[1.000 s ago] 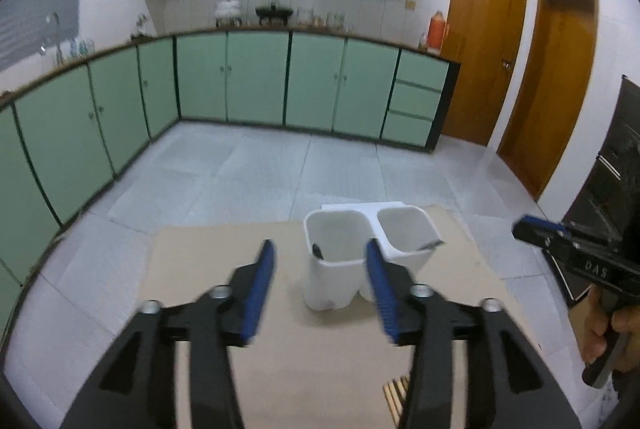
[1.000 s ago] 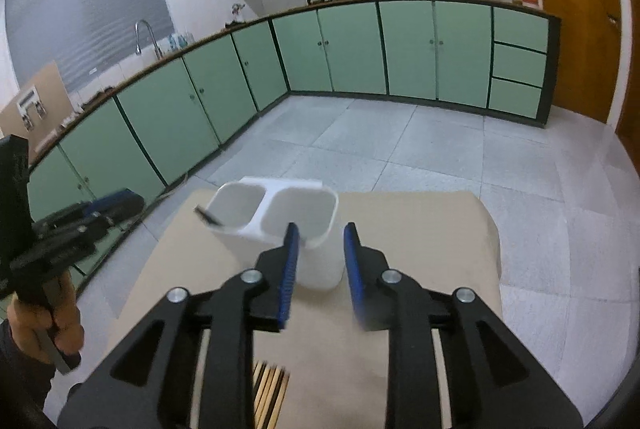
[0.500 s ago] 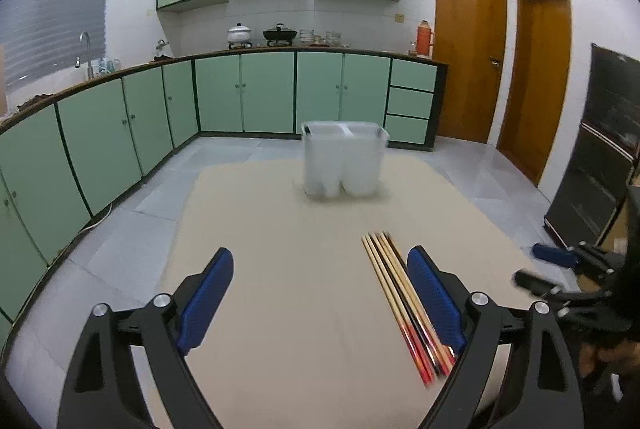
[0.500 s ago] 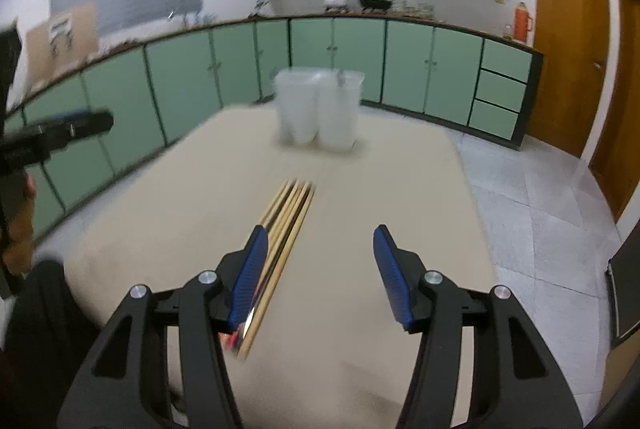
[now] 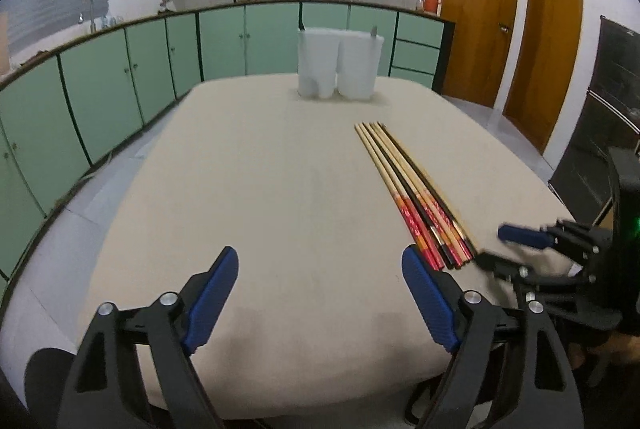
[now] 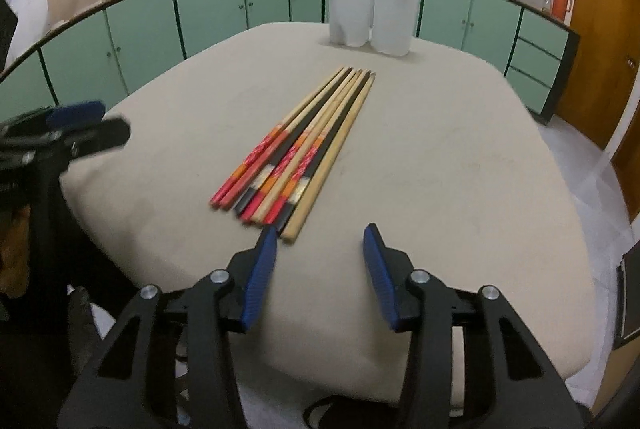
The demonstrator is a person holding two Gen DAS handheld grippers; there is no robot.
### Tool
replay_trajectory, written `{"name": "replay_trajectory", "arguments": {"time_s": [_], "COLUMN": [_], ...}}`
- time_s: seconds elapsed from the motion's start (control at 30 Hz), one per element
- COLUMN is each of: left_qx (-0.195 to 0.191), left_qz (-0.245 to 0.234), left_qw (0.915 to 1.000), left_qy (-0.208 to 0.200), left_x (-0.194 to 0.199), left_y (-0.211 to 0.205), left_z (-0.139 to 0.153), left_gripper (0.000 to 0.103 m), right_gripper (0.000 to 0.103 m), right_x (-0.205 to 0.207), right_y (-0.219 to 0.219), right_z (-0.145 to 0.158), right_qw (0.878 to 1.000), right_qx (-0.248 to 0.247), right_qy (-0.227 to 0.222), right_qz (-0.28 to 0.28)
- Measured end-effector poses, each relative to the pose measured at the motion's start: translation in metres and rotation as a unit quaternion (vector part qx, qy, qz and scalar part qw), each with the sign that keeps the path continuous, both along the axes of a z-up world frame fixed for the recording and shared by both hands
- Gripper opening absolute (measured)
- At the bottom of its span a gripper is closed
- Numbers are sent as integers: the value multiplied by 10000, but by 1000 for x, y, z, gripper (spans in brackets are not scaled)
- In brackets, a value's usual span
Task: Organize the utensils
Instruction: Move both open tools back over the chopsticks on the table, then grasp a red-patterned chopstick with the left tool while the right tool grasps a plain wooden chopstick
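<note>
left claw (image 5: 320, 293) hovering low over the near edge of the beige surface (image 5: 260, 189), blue pads wide apart, nothing between them. bundle of chopsticks (image 5: 412, 195) lying side by side right of centre, red and orange painted ends nearest, pale tips aimed at the far edge. white two-compartment holder (image 5: 340, 63) upright at the far end, something thin poking above its right rim. right claw (image 5: 506, 249) at the right edge, just beside the chopsticks' painted ends, blurred. green cabinets (image 5: 120, 85) behind.
</note>
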State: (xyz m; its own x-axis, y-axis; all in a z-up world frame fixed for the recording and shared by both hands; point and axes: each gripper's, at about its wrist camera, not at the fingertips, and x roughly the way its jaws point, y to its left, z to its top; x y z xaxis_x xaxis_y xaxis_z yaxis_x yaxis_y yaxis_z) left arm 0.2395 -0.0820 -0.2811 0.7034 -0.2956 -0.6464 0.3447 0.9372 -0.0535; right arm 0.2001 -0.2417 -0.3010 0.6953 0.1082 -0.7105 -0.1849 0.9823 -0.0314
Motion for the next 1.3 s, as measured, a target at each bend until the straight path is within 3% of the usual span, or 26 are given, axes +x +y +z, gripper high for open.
{"name": "replay_trajectory", "arguments": {"time_s": [0.3, 0.67, 0.83, 0.9, 1.0, 1.07, 1.17, 1.3], "left_qx": [421, 522, 548, 529, 493, 455, 501, 398], "left_qz": [-626, -254, -456, -470, -473, -388, 20, 498], "left_qw": [9969, 9978, 9971, 9972, 9976, 9982, 9987, 9979], "left_qy": [238, 328, 263, 242, 148, 75, -65, -89], "left_x": [-1, 15, 15, 19, 26, 30, 34, 34], "left_y": [-50, -46, -51, -55, -58, -59, -58, -50], "left_z": [-25, -31, -30, -32, -31, -31, -31, -31], "left_gripper": [80, 79, 79, 78, 60, 36, 8, 6], "right_gripper": [43, 43, 43, 36, 20, 6, 6, 6], "right_x": [1, 7, 9, 13, 19, 21, 20, 17], "right_y": [-28, -34, -25, -24, -24, -24, -26, -30], "right_z": [4, 1, 0, -2, -1, -1, -3, -4], "right_qw": [9996, 9993, 9997, 9997, 9996, 9988, 9956, 9906], "right_qx": [193, 239, 133, 111, 90, 25, 6, 50], "right_qy": [-13, 1, -20, -33, -68, -113, -197, -251], "right_qz": [-229, -301, -192, -204, -277, -472, -920, -1342]}}
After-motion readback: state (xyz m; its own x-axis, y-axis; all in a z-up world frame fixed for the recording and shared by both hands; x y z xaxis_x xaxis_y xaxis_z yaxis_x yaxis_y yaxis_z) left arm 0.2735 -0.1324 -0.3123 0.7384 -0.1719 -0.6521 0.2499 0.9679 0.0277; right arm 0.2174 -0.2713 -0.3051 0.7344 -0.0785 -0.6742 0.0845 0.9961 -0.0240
